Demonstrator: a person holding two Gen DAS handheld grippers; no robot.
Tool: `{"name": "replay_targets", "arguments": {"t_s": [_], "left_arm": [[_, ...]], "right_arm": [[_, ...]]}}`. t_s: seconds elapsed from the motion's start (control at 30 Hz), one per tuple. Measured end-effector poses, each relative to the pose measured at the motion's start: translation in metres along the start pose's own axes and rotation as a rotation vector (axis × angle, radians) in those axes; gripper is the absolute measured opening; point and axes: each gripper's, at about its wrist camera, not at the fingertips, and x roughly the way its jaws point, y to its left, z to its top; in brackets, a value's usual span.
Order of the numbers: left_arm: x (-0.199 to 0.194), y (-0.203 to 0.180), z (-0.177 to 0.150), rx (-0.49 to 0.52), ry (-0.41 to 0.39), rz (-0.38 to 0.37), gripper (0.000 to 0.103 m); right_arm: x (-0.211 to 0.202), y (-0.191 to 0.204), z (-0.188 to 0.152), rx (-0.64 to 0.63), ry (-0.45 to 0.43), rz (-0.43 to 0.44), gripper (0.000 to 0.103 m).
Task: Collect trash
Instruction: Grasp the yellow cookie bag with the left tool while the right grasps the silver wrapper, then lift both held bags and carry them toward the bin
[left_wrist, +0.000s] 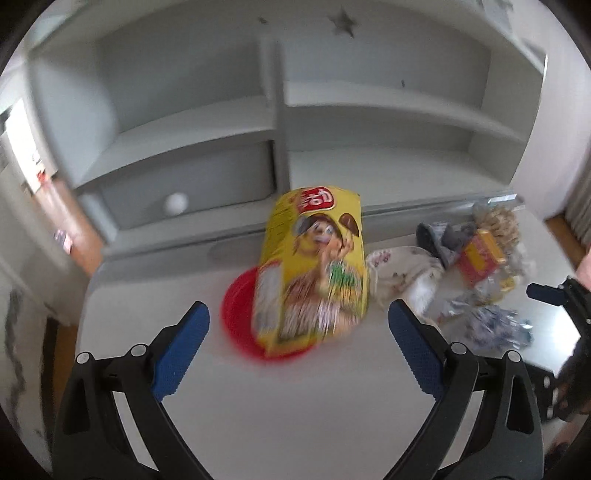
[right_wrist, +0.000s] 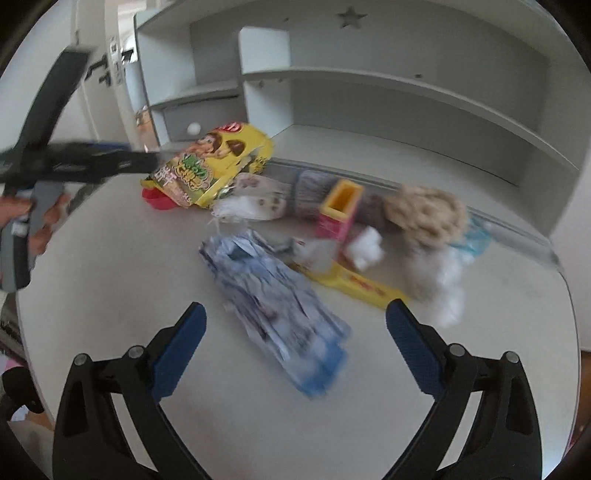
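Observation:
A yellow snack bag (left_wrist: 314, 273) lies on a red plate (left_wrist: 236, 317) on the white desk, just beyond my left gripper (left_wrist: 298, 306). That gripper is open and its blue pads touch nothing. In the right wrist view my right gripper (right_wrist: 295, 306) is open over a crumpled blue-and-white wrapper (right_wrist: 273, 306), which lies between the fingers without contact. Behind the wrapper sit a pink box with a yellow inside (right_wrist: 340, 206), a flat yellow box (right_wrist: 362, 284), white tissue (right_wrist: 439, 284), a beige crumpled lump (right_wrist: 424, 214) and the yellow snack bag (right_wrist: 214, 162).
A grey shelf unit (right_wrist: 369, 110) stands along the desk's back edge, with a drawer and white knob (left_wrist: 175, 203) at the left. A hand (right_wrist: 44, 221) holds the other gripper at the left of the right wrist view. Bare desk top (right_wrist: 110, 277) lies in front.

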Motion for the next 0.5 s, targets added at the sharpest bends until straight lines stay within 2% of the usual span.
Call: {"name": "replay_targets", "arguments": {"t_s": [0.13, 0.17, 0.2, 0.23, 0.27, 0.37, 0.5], "left_arm": [[0.040, -0.007, 0.013, 0.053, 0.064, 0.034, 0.094], [0.046, -0.006, 0.014, 0.056, 0.075, 0.028, 0.094], [0.051, -0.006, 0.015, 0.056, 0.080, 0.017, 0.090], [0.054, -0.004, 0.014, 0.052, 0.081, -0.009, 0.075], [0.055, -0.002, 0.014, 0.049, 0.083, -0.024, 0.074], [0.048, 0.003, 0.014, 0.030, 0.053, -0.062, 0.060], [0.025, 0.014, 0.016, -0.018, -0.011, -0.069, 0.056]], "right_arm": [[0.017, 0.005, 0.002, -0.015, 0.042, 0.014, 0.073], [0.021, 0.005, 0.003, -0.015, 0.056, 0.032, 0.064], [0.024, 0.003, 0.003, -0.007, 0.066, 0.048, 0.058], [0.025, 0.003, 0.003, -0.002, 0.065, 0.047, 0.055], [0.024, 0.002, 0.003, 0.004, 0.060, 0.056, 0.048], [0.020, -0.007, 0.000, 0.057, 0.060, 0.097, 0.045], [0.007, -0.020, -0.002, 0.131, 0.027, 0.126, 0.044]]}}
